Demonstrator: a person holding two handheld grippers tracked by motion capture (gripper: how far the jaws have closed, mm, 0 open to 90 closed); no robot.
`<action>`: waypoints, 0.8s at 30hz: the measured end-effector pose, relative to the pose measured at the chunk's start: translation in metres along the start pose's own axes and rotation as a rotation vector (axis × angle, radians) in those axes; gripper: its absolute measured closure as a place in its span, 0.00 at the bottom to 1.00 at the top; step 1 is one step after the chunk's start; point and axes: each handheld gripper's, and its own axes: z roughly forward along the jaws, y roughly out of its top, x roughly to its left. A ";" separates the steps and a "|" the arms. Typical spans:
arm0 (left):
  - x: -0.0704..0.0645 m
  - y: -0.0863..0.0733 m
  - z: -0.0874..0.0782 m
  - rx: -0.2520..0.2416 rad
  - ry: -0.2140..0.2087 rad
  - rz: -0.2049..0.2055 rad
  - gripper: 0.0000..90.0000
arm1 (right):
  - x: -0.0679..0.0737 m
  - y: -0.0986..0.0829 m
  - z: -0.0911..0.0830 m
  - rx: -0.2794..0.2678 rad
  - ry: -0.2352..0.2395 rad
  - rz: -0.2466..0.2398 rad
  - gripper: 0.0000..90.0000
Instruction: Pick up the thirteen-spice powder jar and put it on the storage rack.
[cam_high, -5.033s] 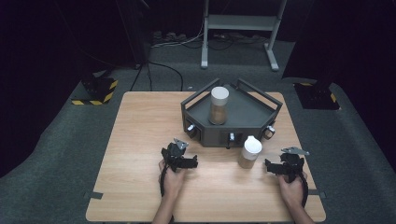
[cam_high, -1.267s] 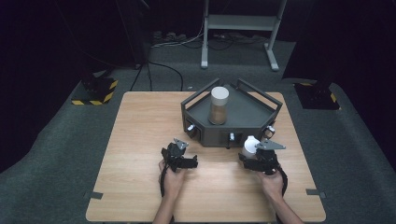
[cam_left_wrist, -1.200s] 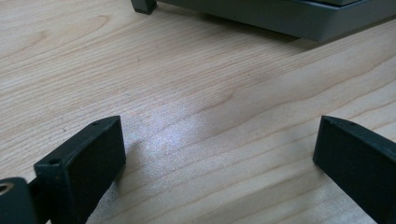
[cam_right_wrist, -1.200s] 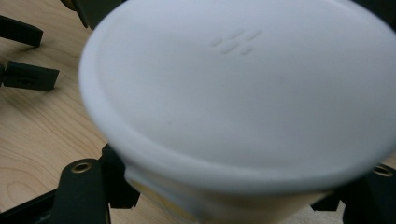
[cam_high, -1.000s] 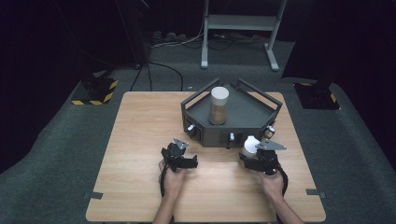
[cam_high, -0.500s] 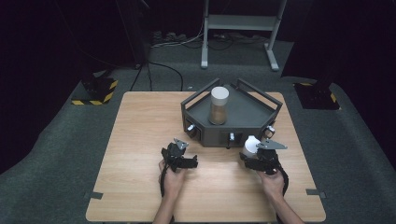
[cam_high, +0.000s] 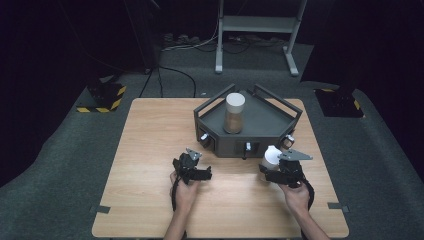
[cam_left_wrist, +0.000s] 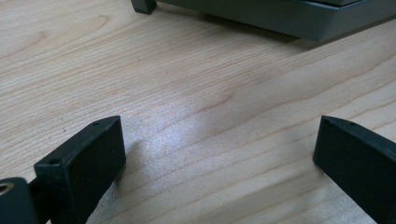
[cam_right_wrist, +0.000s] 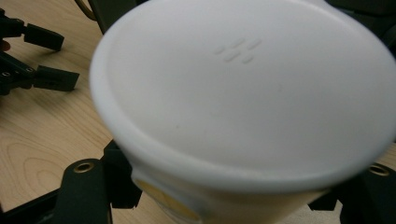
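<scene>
A small bottle (cam_high: 271, 156) with a white cap stands on the wooden table just in front of the dark tray (cam_high: 265, 120). My right gripper (cam_high: 266, 174) is shut on its body from the near side. In the right gripper view the white cap (cam_right_wrist: 243, 93) looms close and tilted, with a jaw hugging the bottle on each side below it. A taller white-lidded jar (cam_high: 233, 114) with brown contents stands inside the tray. My left gripper (cam_high: 205, 175) rests on the table left of centre, open, with bare wood between its jaws (cam_left_wrist: 219, 158).
The tray's front wall (cam_left_wrist: 280, 18) lies just beyond the left gripper. The left gripper (cam_right_wrist: 32, 56) sits at the far left of the right gripper view. The table's edge (cam_high: 220, 235) is near the person's arms. Beyond the table is dark carpet and a metal stand (cam_high: 255, 30).
The right gripper moved left from the table's right side to the bottle and closed on it; the bottle has shifted slightly. The left gripper has not moved.
</scene>
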 end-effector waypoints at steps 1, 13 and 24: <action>0.000 0.000 0.000 0.000 0.000 0.000 0.03 | -0.001 0.001 -0.002 0.000 0.004 0.000 0.34; 0.000 0.000 0.000 0.000 0.000 0.000 0.03 | -0.008 0.022 -0.024 -0.003 0.069 -0.047 0.34; 0.000 0.000 0.000 0.000 0.000 0.000 0.03 | -0.008 0.048 -0.039 0.000 0.112 -0.086 0.34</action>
